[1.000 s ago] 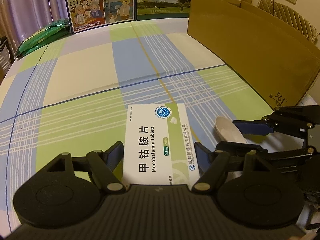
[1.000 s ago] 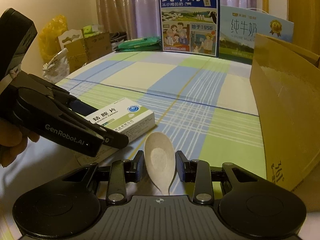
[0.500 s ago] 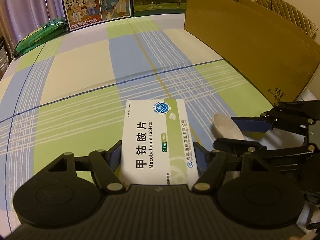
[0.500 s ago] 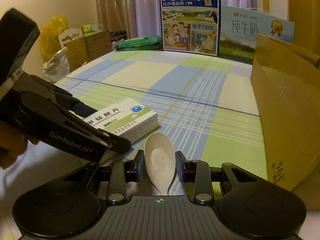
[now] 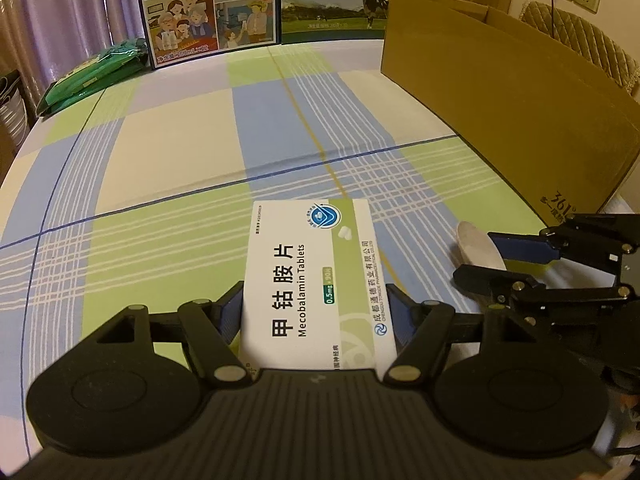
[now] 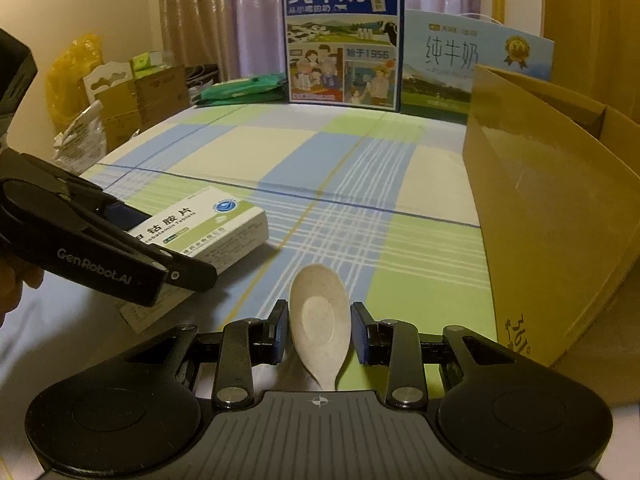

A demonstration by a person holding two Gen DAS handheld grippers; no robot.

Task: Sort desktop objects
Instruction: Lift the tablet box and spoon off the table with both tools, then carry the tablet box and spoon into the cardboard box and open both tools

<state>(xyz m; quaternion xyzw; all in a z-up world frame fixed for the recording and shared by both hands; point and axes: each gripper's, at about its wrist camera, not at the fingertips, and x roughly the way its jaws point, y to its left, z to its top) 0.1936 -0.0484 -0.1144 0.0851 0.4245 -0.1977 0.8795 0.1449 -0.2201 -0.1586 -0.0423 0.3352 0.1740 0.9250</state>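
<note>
The tablet box (image 5: 314, 280) is smooth, lightly glossy printed card. The spoon (image 6: 320, 320) looks like matt speckled plastic. A matt woven check cloth (image 5: 180, 168) covers the tabletop. The cardboard box (image 5: 500, 120) is plain brown, faintly sheened. Both grippers' fingers (image 6: 280, 330) are matt black plastic with blue pads and metal rivets.

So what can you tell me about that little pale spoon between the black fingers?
The spoon is short, cream-coloured and faintly speckled, and looks like matte plastic or ceramic. Its oval bowl faces up and points away from the camera, with a stubby handle tapering back toward the right gripper. The gripper's blue-padded fingers sit on either side of the bowl; whether they touch it cannot be told. Whether it is lifted off the checked tablecloth is unclear. The left-wrist view shows it beside the medicine box.
</note>
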